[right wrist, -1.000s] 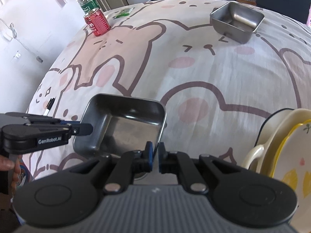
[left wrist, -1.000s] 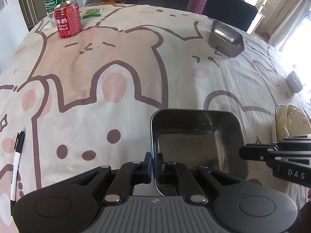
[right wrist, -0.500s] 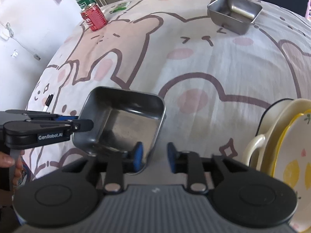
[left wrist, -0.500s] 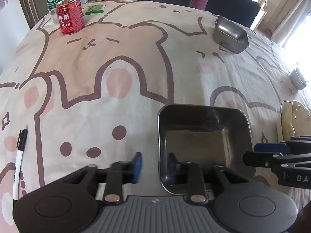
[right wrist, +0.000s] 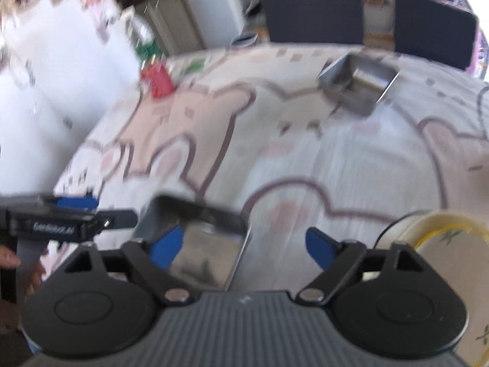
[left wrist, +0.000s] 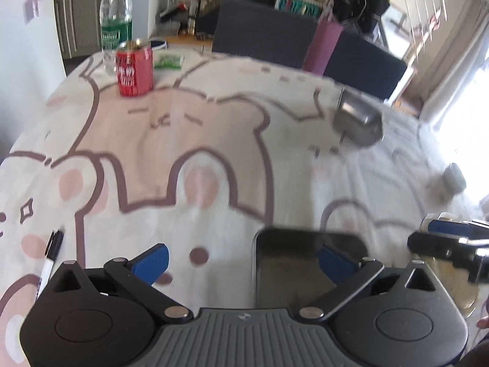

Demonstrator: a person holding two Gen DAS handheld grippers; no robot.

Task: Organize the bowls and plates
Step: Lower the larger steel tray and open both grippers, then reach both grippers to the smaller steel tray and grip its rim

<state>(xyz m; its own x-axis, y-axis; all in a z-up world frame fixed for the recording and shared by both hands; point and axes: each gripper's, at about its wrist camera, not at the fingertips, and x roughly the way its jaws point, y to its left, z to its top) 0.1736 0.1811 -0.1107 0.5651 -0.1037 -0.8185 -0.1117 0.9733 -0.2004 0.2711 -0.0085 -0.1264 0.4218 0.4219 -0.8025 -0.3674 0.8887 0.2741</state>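
A square steel tray [left wrist: 293, 266] [right wrist: 207, 244] lies on the bear-print tablecloth [left wrist: 198, 140] just under both grippers. My left gripper [left wrist: 243, 260] is opening wide, and the tray's left rim stands between its blue pads without touching them. My right gripper [right wrist: 244, 246] is opening too, and the tray's right rim passes untouched between its pads. Each gripper shows in the other's view: right gripper [left wrist: 428, 235], left gripper [right wrist: 101, 209]. A second steel tray [left wrist: 357, 122] [right wrist: 357, 85] sits far across the table. Stacked cream plates [right wrist: 443, 235] lie at the right, with a small grey bowl [left wrist: 455, 177] beyond.
A red drink can [left wrist: 134, 72], a water bottle [left wrist: 116, 24] and a green packet [left wrist: 168, 60] stand at the far left. A marker pen [left wrist: 50, 263] lies near the left edge. Dark chairs [left wrist: 262, 33] stand behind the table. A hand [right wrist: 9, 260] holds the left gripper.
Both grippers were shut on the near tray's rims and have let go, their jaws spreading wide. Both have lifted and tilted up, so more of the room shows.
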